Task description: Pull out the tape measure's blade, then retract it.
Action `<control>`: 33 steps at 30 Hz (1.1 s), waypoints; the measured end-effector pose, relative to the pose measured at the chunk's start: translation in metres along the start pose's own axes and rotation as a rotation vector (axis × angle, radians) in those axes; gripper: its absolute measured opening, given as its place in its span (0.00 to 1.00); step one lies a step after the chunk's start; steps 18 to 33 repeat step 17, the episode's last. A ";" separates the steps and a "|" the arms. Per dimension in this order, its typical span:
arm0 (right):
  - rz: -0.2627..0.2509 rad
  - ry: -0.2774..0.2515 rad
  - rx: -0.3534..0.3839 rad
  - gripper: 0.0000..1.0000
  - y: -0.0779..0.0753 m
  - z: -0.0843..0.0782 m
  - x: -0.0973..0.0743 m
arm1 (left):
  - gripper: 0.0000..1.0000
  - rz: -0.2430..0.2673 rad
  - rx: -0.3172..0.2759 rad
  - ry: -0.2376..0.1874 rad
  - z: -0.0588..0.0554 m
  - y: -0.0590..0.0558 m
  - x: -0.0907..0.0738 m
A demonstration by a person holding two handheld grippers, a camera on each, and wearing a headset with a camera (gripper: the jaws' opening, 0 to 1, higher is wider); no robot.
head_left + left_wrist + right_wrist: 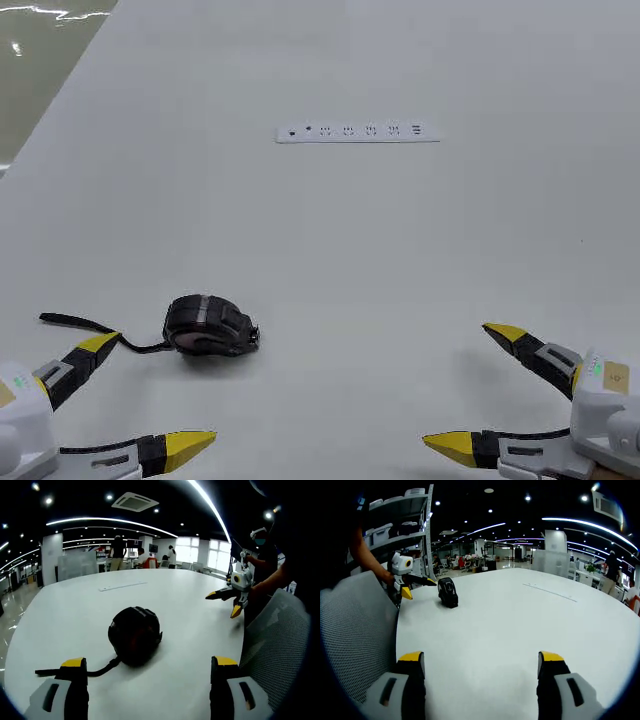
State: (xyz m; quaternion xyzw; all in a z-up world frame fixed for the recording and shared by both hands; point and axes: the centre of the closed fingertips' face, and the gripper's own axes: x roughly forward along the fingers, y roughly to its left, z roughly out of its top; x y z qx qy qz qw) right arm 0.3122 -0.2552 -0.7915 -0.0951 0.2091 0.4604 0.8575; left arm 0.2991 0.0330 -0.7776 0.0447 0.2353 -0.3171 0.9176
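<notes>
A black tape measure (209,326) lies on the white table, with a black wrist strap (82,324) trailing off to its left. My left gripper (155,392) stands open at the lower left, just short of the case. In the left gripper view the tape measure (135,634) sits between and beyond the yellow-tipped jaws, with my left gripper (149,664) open. My right gripper (482,389) is open at the lower right, well apart from the case. The right gripper view has my right gripper (480,658) open over bare table, the tape measure (448,592) far off, and the left gripper (415,586) beside it.
A white power strip (357,132) lies flat across the far middle of the table. The table's left edge (58,88) runs diagonally at the upper left, with floor beyond. A mesh chair back (355,630) stands close by. People sit in the office background.
</notes>
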 end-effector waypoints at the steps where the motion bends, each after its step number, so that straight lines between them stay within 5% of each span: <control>1: -0.001 -0.001 -0.002 0.95 0.000 0.000 0.000 | 1.00 0.002 0.001 -0.003 0.000 0.000 0.000; 33: 0.005 -0.016 -0.002 0.96 0.001 0.001 0.000 | 1.00 -0.023 0.034 -0.015 0.004 -0.002 0.004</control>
